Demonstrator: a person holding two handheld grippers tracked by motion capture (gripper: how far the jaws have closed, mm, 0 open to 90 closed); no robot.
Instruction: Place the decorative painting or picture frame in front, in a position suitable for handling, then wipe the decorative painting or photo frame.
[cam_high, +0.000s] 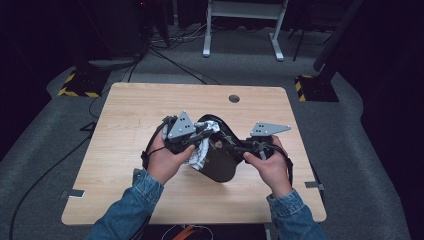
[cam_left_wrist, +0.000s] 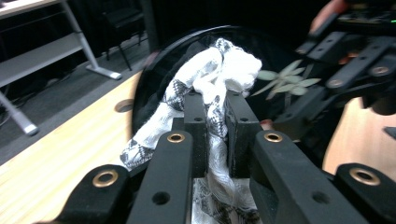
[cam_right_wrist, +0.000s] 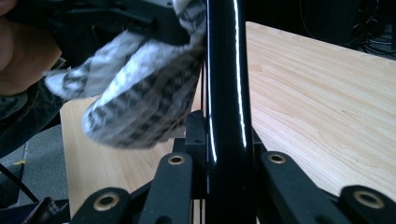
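So my left gripper (cam_left_wrist: 215, 135) is pinching a white cloth (cam_left_wrist: 205, 79) with a grey snakeskin-ish pattern, jaws clamped tight on the bunched middle of it. My right gripper (cam_right_wrist: 225, 154) is squeezing the rim of a glossy black plate (cam_high: 220, 160), jaws closed on its edge. I'm holding the plate tilted up above the middle of the wooden table (cam_high: 130, 115), with the cloth pressing against its face, where there's a pale leaf design (cam_left_wrist: 285, 79).

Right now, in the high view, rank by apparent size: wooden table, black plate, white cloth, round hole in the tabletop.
1. wooden table
2. black plate, partly hidden by the grippers
3. white cloth, also partly hidden
4. round hole
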